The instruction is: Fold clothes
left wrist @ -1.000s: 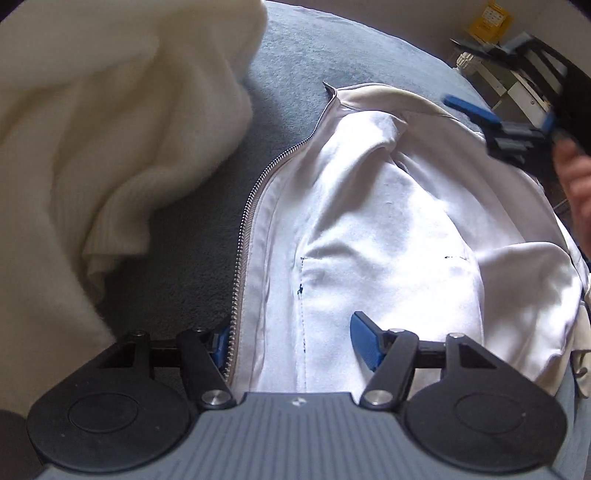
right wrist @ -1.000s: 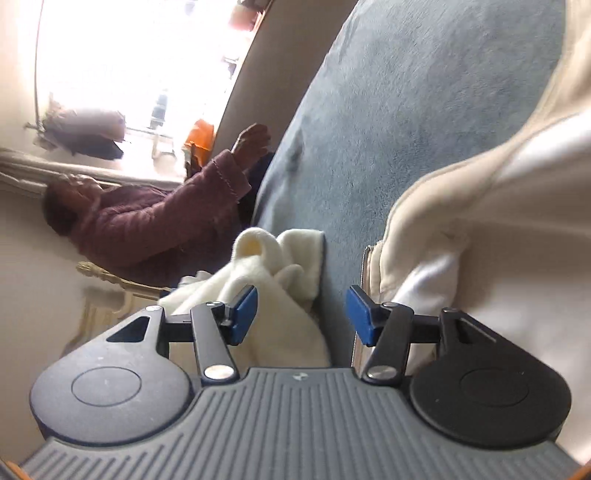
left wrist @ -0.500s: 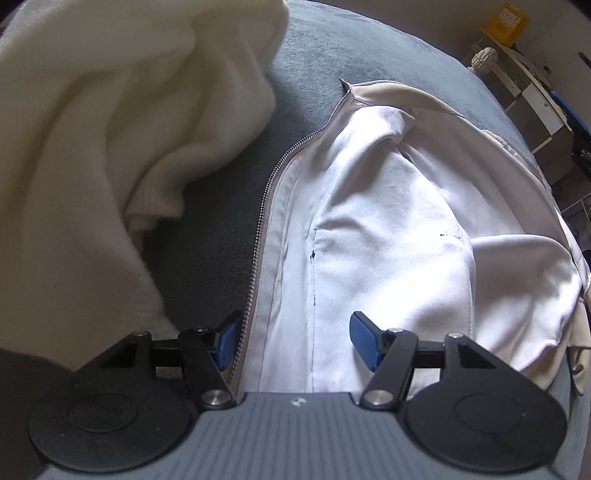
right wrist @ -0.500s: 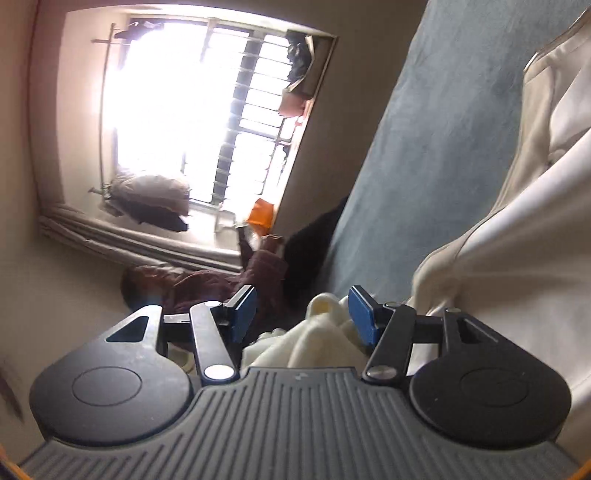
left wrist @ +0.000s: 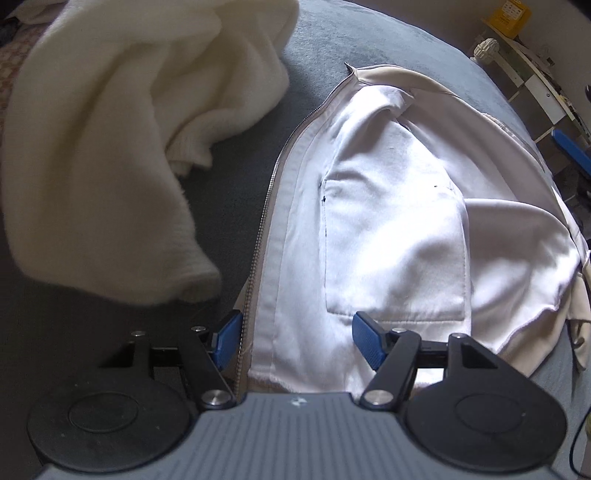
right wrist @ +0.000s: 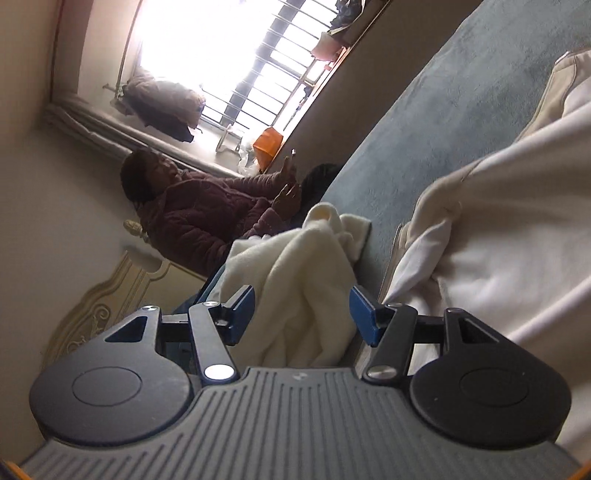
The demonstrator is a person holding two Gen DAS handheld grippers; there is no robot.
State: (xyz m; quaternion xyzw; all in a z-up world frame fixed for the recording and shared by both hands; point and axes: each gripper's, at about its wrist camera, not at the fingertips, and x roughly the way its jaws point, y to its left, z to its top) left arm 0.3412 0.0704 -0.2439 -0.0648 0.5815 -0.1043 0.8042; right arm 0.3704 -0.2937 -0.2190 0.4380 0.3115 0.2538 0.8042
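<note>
A cream zip jacket [left wrist: 399, 206] lies opened on the grey bed cover [left wrist: 229, 177], its white lining and inner pocket facing up. My left gripper [left wrist: 295, 341] is open, its fingers straddling the zipper edge [left wrist: 264, 221] at the jacket's hem without pinching it. A fluffy white sweater [left wrist: 110, 122] lies heaped to the left of the jacket. In the right wrist view the same jacket [right wrist: 517, 236] rises at the right and the sweater [right wrist: 303, 280] lies ahead. My right gripper [right wrist: 301, 314] is open and holds nothing.
A person in a maroon padded coat [right wrist: 207, 218] sits beyond the bed near a bright barred window [right wrist: 236, 59]. An ornate cream headboard [right wrist: 110, 291] stands at the left. A white shelf with a yellow box [left wrist: 509, 18] is behind the bed's far right corner.
My left gripper has drawn back toward the jacket's hem, so more of the lining and sweater show. The right gripper has swung and tilted; it no longer shows in the left wrist view.
</note>
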